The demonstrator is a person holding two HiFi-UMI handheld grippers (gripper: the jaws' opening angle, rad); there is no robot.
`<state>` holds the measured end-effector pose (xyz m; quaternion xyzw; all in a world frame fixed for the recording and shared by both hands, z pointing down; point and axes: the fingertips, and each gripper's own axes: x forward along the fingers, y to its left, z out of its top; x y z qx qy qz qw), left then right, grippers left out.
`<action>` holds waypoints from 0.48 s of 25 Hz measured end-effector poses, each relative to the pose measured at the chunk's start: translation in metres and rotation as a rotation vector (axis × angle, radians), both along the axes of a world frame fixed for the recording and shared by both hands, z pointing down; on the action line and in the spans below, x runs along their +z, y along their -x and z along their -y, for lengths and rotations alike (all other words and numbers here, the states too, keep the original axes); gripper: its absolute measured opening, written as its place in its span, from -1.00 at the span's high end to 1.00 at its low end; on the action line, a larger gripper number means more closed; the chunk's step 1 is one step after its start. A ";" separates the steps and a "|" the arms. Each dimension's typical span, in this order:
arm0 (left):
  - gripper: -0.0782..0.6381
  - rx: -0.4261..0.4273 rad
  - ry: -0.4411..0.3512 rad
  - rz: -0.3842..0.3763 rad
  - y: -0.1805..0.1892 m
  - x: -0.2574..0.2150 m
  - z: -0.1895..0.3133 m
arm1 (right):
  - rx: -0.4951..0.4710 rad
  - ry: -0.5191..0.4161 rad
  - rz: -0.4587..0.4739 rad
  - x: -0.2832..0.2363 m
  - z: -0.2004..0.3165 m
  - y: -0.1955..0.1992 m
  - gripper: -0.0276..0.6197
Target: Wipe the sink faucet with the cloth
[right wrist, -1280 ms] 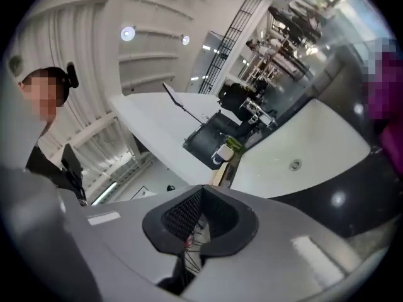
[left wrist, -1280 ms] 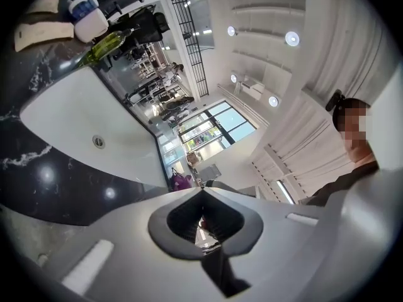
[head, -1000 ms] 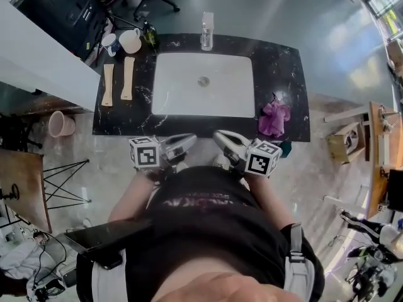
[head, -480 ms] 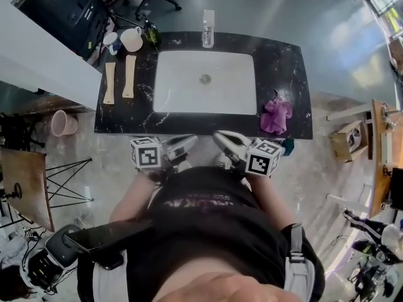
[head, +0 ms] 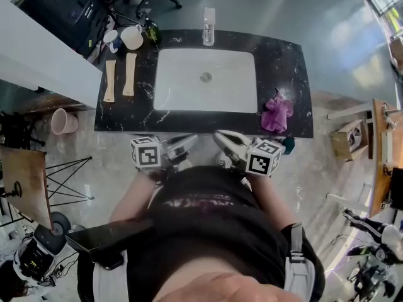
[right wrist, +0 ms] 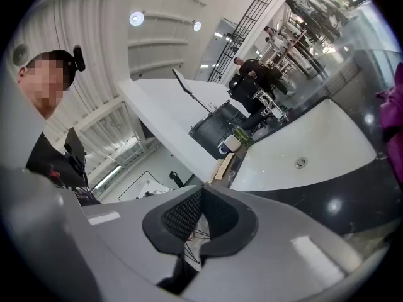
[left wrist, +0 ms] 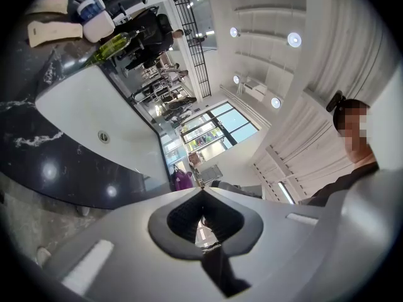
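The faucet (head: 208, 27) stands at the far rim of the white sink (head: 205, 80), which is set in a black marble counter (head: 283, 68). A crumpled purple cloth (head: 276, 113) lies on the counter right of the sink, near the front edge. My left gripper (head: 191, 141) and right gripper (head: 218, 138) hover side by side just short of the counter's front edge, close to my body, both shut and empty. In the left gripper view the closed jaws (left wrist: 201, 191) point toward the cloth (left wrist: 182, 180). In the right gripper view the cloth (right wrist: 393, 115) shows at the right edge, beyond the closed jaws (right wrist: 200, 190).
Two mugs (head: 124, 38), a green bottle (head: 151, 33) and two pale flat pieces (head: 119, 77) sit on the counter's left end. A pink bin (head: 62, 122) stands on the floor at the left. Wooden furniture (head: 378, 150) is at the right.
Both grippers stay where they were. In the head view the counter has slid slightly right, and a wheeled device has appeared on the floor at the lower left.
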<state>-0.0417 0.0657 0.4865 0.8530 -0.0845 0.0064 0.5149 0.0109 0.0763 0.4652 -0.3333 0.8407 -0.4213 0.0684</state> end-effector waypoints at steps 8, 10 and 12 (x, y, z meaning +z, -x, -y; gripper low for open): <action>0.78 0.006 0.008 -0.007 -0.002 0.000 -0.001 | 0.001 -0.001 0.000 0.001 0.000 -0.001 0.88; 0.78 0.006 0.010 -0.006 -0.002 0.001 -0.001 | 0.002 0.001 0.001 0.002 -0.001 -0.001 0.88; 0.78 0.005 0.011 -0.005 -0.002 0.001 -0.001 | 0.004 0.001 0.002 0.003 0.000 -0.001 0.88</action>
